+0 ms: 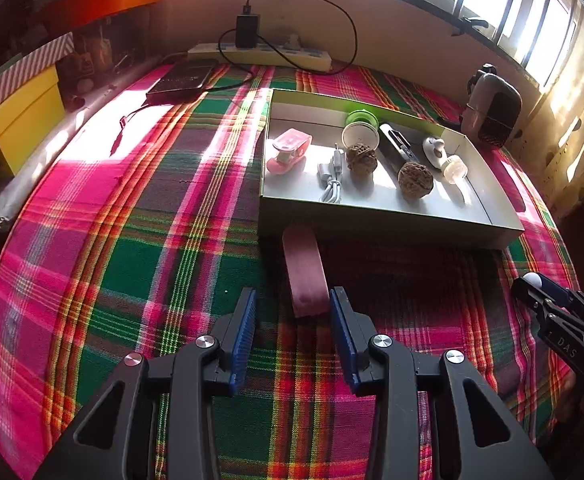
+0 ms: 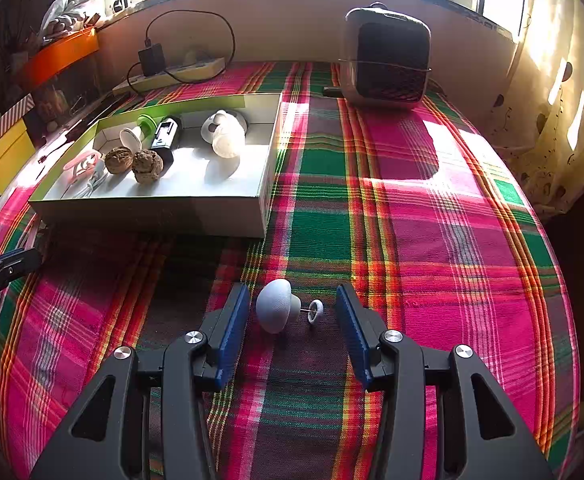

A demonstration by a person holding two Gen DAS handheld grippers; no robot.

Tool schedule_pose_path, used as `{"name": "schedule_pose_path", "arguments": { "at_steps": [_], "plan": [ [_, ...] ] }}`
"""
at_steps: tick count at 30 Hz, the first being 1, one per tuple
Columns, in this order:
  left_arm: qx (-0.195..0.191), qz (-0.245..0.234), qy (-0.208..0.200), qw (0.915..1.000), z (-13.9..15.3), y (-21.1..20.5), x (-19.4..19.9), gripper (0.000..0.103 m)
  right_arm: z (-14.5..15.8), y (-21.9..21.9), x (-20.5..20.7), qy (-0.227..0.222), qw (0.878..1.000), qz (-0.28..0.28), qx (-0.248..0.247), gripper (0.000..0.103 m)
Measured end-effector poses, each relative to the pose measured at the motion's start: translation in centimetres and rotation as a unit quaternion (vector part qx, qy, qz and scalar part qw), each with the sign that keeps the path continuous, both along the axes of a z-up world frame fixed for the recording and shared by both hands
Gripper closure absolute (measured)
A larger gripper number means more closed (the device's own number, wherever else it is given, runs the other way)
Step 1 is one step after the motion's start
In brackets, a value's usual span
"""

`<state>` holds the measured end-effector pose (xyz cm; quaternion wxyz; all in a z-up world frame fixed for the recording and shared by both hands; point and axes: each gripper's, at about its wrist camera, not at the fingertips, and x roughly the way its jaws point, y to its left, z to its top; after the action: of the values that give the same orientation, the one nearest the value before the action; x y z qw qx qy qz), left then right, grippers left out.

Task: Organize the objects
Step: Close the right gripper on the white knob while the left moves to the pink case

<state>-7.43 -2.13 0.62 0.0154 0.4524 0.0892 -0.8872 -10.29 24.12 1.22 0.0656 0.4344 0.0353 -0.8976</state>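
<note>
A shallow white box (image 1: pixel 388 222) (image 2: pixel 151 210) on the plaid cloth holds two walnuts (image 1: pixel 362 159) (image 2: pixel 147 165), a pink item (image 1: pixel 289 150), a cable (image 1: pixel 332 178), a green-and-white spool (image 1: pixel 360 130), a black device (image 1: pixel 398 146) and white pieces (image 2: pixel 227 134). My left gripper (image 1: pixel 292 312) is open, its blue pads either side of the near end of a maroon block (image 1: pixel 305 270) lying in front of the box. My right gripper (image 2: pixel 292 312) is open around a white mushroom-shaped knob with a pin (image 2: pixel 277 310) on the cloth; this gripper shows in the left wrist view (image 1: pixel 548 296).
A small heater (image 2: pixel 388 58) (image 1: pixel 492 110) stands at the back right. A power strip with a black charger (image 1: pixel 247 32) (image 2: pixel 151 60) lies along the back wall, a dark tablet (image 1: pixel 183 76) beside it. Yellow and orange boxes (image 1: pixel 23 120) stand at left.
</note>
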Motion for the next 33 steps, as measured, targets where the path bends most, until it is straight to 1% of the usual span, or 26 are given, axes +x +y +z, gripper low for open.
{"name": "schedule_pose_path", "arguments": {
  "at_steps": [5,8,14,22,33],
  "plan": [
    [0.006,0.008,0.000,1.0000,-0.3,-0.9,-0.1,0.068,0.0,-0.1,0.0,0.000,1.000,-0.003,0.001,0.057],
    [0.017,0.003,0.006,0.9998,-0.2,-0.8,-0.2,0.068,0.0,-0.2,0.1,0.001,1.000,-0.003,0.000,0.060],
    [-0.004,-0.019,0.008,0.9998,-0.3,-0.1,-1.1,0.068,0.1,-0.2,0.1,0.001,1.000,-0.006,-0.003,0.062],
    [-0.035,-0.040,0.018,0.9984,-0.4,0.4,-2.0,0.068,0.1,-0.2,0.2,0.002,1.000,-0.001,-0.001,0.069],
    [-0.032,-0.052,0.025,0.9978,-0.4,0.2,-2.6,0.068,0.2,-0.2,0.1,0.002,1.000,0.001,0.002,0.070]
  ]
}}
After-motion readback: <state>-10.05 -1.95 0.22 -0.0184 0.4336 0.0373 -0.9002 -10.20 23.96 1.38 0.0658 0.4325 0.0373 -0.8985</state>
